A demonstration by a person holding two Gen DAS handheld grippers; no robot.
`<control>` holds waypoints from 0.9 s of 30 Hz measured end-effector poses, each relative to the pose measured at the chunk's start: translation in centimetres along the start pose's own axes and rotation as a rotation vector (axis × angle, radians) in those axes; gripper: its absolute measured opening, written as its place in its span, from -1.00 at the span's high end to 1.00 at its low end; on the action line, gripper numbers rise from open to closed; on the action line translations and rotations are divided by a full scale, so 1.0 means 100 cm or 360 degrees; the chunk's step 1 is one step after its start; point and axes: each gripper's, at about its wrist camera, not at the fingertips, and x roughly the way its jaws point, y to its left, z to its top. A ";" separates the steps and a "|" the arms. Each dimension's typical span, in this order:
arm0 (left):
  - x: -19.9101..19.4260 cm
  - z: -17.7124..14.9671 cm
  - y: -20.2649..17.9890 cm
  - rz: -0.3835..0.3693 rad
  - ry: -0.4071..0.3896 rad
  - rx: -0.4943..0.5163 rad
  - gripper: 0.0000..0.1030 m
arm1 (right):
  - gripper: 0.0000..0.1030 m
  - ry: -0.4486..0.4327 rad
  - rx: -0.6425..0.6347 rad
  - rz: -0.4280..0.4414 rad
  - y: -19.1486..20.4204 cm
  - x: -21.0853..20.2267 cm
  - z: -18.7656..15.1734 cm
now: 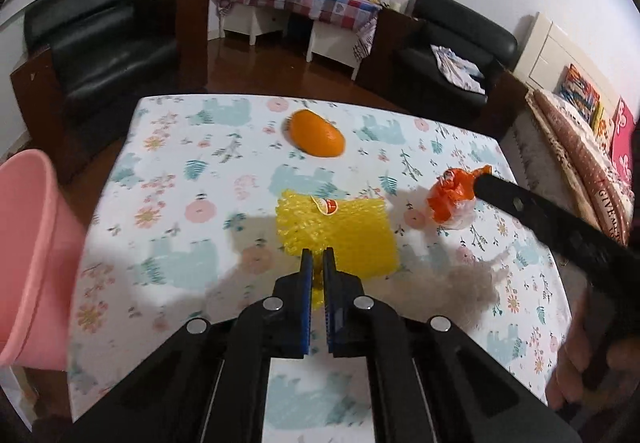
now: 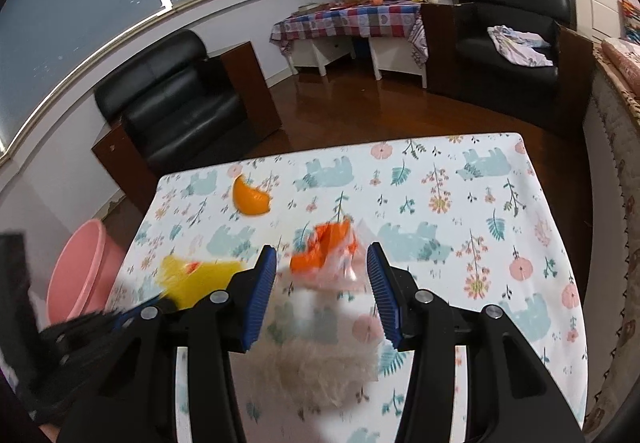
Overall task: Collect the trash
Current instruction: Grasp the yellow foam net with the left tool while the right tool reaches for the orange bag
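**Two pieces of trash about to be lifted**

On the patterned table [image 1: 172,211], the left gripper [image 1: 318,263] is pinching the near edge of the yellow foam net [image 1: 340,227], its jaws pressed almost together with a strip of the net squeezed between them. The rest of the net is lying flat on the cloth, a small sticker [image 1: 326,205] showing on its top. To the right, the right gripper [image 2: 322,271] is hanging with its jaws spread wide around the orange wrapper [image 2: 326,243], which is sitting crumpled on the table with some clear plastic bunched beneath it; the pads are not touching it. An orange peel [image 1: 316,139] is lying farther back, untouched. The pink bin [image 1: 32,259] is standing off the left edge of the table.

The grip on the net is looking thin, since only its edge is being held, so the soft mesh may be stretching or slipping free on the way to the bin. The wrapper is light and springy, and a closing jaw may be nudging it aside rather than catching it. The motion blur in the right view suggests speed, which is raising that risk.
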 end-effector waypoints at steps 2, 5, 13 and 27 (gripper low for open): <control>-0.009 -0.003 0.008 -0.0002 -0.0012 -0.0026 0.92 | 0.07 -0.0002 0.0008 -0.0023 0.001 0.007 0.006; -0.018 -0.006 0.018 0.0010 -0.0025 -0.0050 0.92 | 0.07 0.0008 0.0014 -0.0072 0.000 0.019 0.012; -0.037 -0.012 0.032 0.0069 -0.0030 -0.0052 0.92 | 0.09 0.0072 -0.0029 -0.0081 0.000 0.033 -0.002; -0.062 -0.022 0.039 0.0137 -0.0055 -0.0109 0.92 | 0.40 0.0001 -0.0015 -0.0016 -0.001 -0.001 -0.014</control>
